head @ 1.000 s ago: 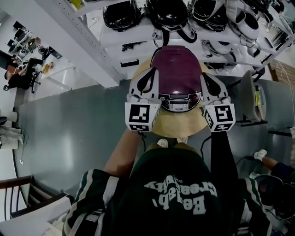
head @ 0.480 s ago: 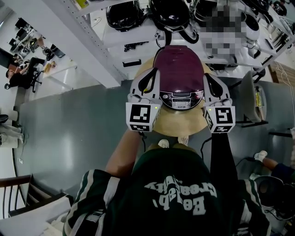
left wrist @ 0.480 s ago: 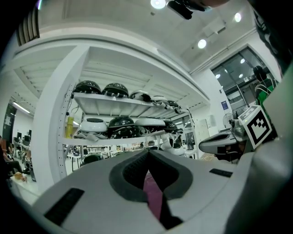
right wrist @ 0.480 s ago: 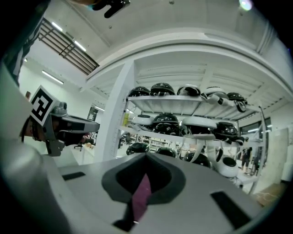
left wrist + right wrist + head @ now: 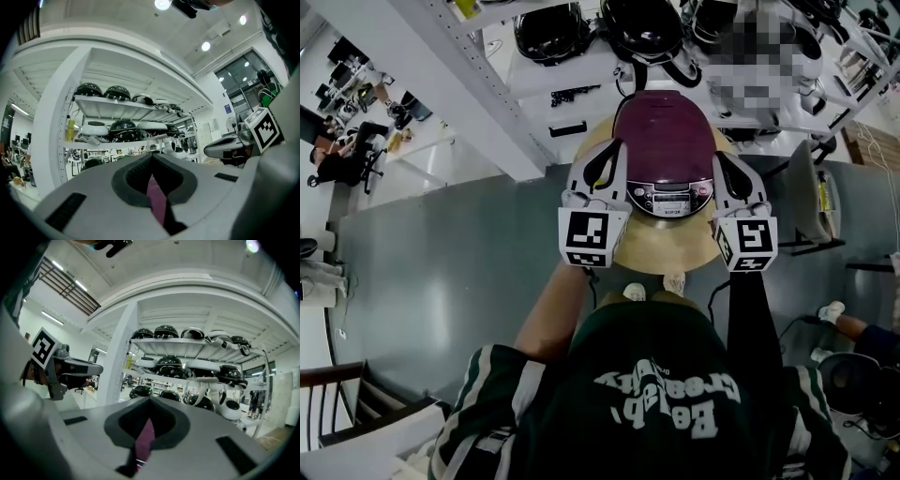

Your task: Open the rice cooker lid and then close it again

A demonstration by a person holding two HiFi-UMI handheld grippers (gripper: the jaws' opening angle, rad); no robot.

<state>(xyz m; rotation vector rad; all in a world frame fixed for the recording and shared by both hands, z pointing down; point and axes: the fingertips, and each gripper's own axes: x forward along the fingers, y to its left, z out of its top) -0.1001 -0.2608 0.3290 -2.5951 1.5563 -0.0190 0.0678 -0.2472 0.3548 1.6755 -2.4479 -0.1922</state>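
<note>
A rice cooker with a maroon lid and a silver control panel stands on a round wooden table; the lid is down. My left gripper lies level along the cooker's left side, my right gripper along its right side. In the left gripper view the jaws meet at the tip, and a strip of the maroon cooker shows below them. The right gripper is also shut, with the same maroon cooker in the gap. Neither holds anything.
White shelving behind the table carries several black and white cookers. A chair stands to the right of the table. Grey floor spreads to the left. Another person's foot shows at lower right.
The right gripper has edged slightly along the cooker's side. The cooker sits a little higher in the head view. The lid stays down and both grippers stay shut.
</note>
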